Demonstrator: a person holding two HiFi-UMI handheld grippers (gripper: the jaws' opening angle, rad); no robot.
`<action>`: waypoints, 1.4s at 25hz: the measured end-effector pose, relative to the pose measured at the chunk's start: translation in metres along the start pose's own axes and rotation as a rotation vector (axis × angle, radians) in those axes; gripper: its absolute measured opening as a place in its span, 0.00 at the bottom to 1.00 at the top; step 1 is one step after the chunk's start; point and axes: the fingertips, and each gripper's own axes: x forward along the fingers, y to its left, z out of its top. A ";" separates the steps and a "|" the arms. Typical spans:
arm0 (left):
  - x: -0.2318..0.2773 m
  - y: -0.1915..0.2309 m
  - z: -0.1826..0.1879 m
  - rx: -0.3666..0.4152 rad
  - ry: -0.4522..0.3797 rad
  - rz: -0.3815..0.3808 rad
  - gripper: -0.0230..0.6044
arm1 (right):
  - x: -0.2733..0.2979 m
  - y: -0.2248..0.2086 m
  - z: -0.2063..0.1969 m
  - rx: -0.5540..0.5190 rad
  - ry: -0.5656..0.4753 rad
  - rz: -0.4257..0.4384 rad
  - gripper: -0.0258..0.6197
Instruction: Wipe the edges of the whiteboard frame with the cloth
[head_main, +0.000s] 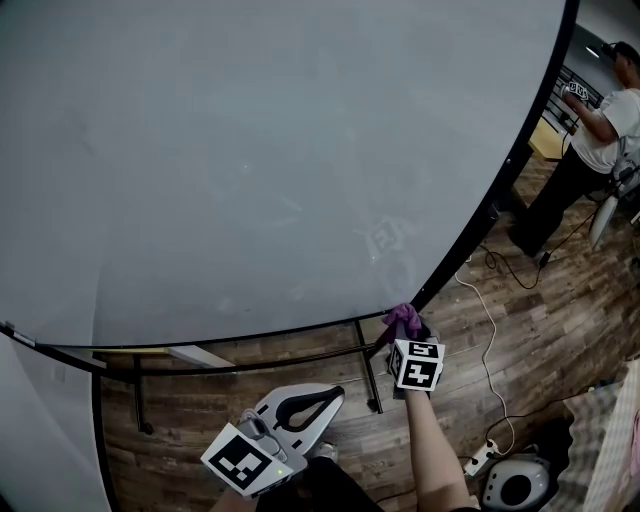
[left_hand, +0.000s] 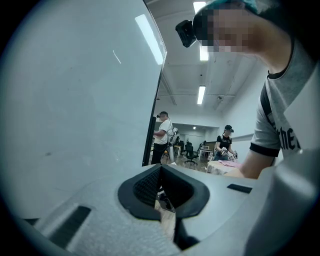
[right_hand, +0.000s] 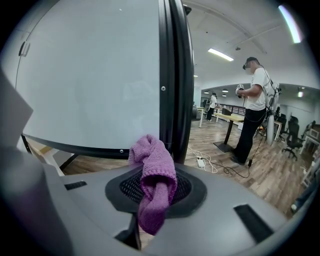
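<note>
The whiteboard (head_main: 250, 150) fills most of the head view, with its black frame running down the right edge (head_main: 520, 140) and along the bottom edge (head_main: 250, 337). My right gripper (head_main: 405, 335) is shut on a purple knitted cloth (head_main: 402, 320) and holds it at the board's lower right corner. In the right gripper view the cloth (right_hand: 152, 170) bulges out of the right gripper (right_hand: 155, 187), just in front of the upright frame bar (right_hand: 175, 75). My left gripper (head_main: 305, 405) hangs lower, away from the board. In its own view the left gripper (left_hand: 162, 192) is shut on nothing.
The board's black stand legs (head_main: 368, 370) rise from a wooden floor. White and black cables (head_main: 485, 300) and a power strip (head_main: 478, 458) lie to the right. A person (head_main: 590, 140) stands at the far right. A round device (head_main: 515, 488) sits at the bottom right.
</note>
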 end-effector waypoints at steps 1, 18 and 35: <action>0.000 0.001 0.000 -0.001 0.000 0.004 0.06 | 0.000 -0.001 0.000 0.002 -0.001 -0.005 0.15; -0.034 0.022 0.006 0.030 -0.094 0.040 0.06 | -0.011 -0.005 -0.006 0.073 -0.017 -0.054 0.15; -0.123 0.020 0.005 0.027 -0.067 0.087 0.06 | -0.126 0.080 0.003 0.073 -0.161 0.052 0.15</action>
